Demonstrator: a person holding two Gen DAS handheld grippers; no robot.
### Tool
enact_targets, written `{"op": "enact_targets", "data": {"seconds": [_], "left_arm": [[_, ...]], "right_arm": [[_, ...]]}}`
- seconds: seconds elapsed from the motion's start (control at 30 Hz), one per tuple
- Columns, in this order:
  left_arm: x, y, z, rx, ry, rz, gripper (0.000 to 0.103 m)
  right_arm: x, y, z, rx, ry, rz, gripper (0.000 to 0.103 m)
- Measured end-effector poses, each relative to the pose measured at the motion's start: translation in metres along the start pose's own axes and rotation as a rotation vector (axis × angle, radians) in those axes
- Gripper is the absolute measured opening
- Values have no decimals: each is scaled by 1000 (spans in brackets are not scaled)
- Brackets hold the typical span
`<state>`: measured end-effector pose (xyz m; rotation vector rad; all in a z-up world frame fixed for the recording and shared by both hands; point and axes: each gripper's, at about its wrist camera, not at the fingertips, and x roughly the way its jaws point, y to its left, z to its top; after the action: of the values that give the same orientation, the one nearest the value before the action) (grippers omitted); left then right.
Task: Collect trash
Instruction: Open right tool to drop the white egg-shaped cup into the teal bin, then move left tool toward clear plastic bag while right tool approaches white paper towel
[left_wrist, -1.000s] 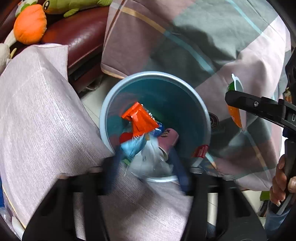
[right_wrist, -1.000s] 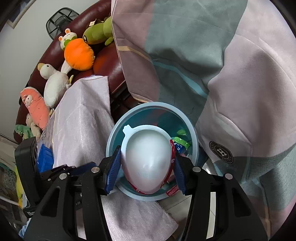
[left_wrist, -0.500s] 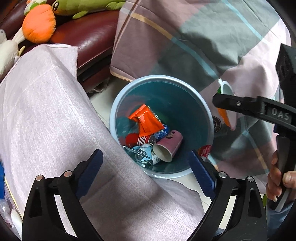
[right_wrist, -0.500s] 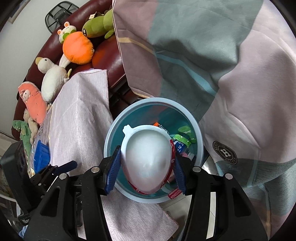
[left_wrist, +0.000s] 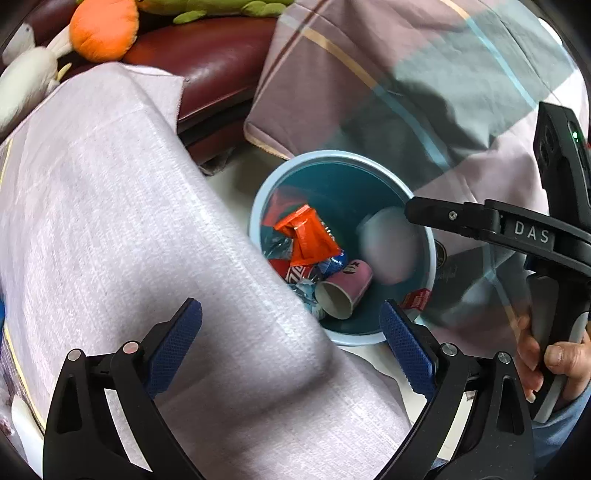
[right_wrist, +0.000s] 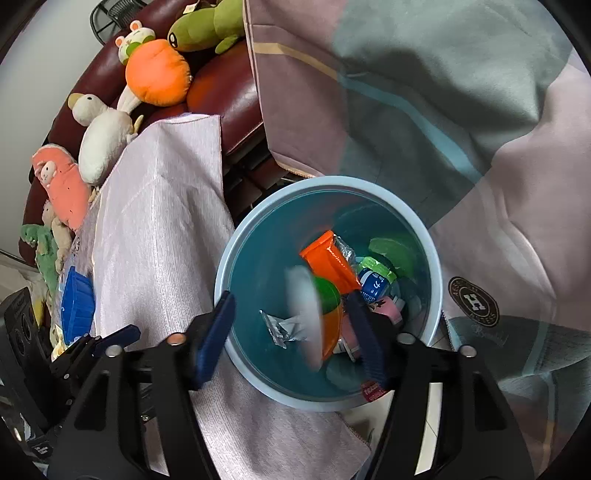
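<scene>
The white egg-shaped container (right_wrist: 306, 314), blurred in both views, is inside the mouth of the light blue bin (right_wrist: 225, 288), loose between the blue pads of the right tongs (right_wrist: 291, 332), whose jaws have just been opening and press on nothing. The right wrist view shows its orange and green underside and a crumpled silver wrapper (right_wrist: 282, 326) on the bin's near floor. The left wrist view shows instead a pink paper cup (left_wrist: 345, 293) lying on its side below an orange packet (left_wrist: 308, 238), and the container (left_wrist: 389, 245) as a pale blur by the bin's right wall (left_wrist: 430, 258), under the right tongs' black finger (left_wrist: 461, 218). The left tongs (left_wrist: 290, 350) stand wide apart and empty over the lilac cloth (left_wrist: 129, 229), near the bin's left rim. A hand (left_wrist: 546, 365) grips the right handle at far right
</scene>
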<state>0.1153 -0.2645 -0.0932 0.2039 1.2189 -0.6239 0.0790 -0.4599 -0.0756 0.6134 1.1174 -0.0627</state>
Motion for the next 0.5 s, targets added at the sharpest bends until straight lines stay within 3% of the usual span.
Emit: {"op": "enact_targets", "data": {"seconds": [0.3, 0.5], "left_arm": [[-4, 20, -7, -54, 0, -21, 97], [-14, 32, -12, -88, -16, -32, 97]], "right_arm": [[2, 10, -2, 0, 20, -30, 75], [2, 25, -5, -13, 35, -52, 76]]}}
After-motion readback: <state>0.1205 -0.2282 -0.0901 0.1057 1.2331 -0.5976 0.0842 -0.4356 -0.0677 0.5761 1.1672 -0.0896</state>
